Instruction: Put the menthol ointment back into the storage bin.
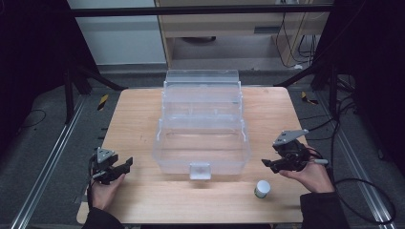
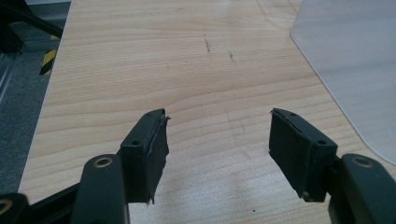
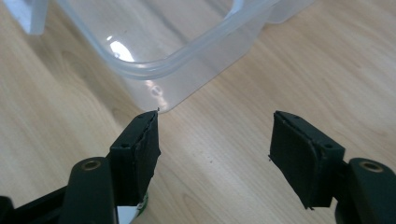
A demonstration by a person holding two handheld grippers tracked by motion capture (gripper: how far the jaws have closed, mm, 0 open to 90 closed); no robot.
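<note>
**Both claws open and empty beside the clear box**

A clear plastic tiered box (image 1: pixel 201 129) stands in the middle of the wooden desk (image 1: pixel 138 119), its trays stepped back toward 12 o'clock and its small front latch facing 6 o'clock. A small white-capped jar (image 1: pixel 261 189) stands upright on the desk at about 5 o'clock from the box, apart from it and near the front edge.

The left claw (image 1: pixel 125 165) rests low at about 8 o'clock from the box, held in the person's left hand (image 1: pixel 106 190). In the left gripper view its jaws stand wide apart with nothing but bare wood between them; a rounded corner of the box shows at the upper right of that view, clear of the jaws.

The right claw (image 1: pixel 267 163) is held above the desk at about 4 o'clock from the box, in the person's right hand (image 1: pixel 313 175), with its tips pointing toward the box's right front corner. In the right gripper view its jaws are spread, nothing between the pads, and the box's rounded corner lies just beyond the left jaw without touching it. A white and green scrap of the jar shows at the bottom of that view, beneath the left jaw. In the high view the jar stands at about 6 o'clock from the right claw, near it but apart.
</note>
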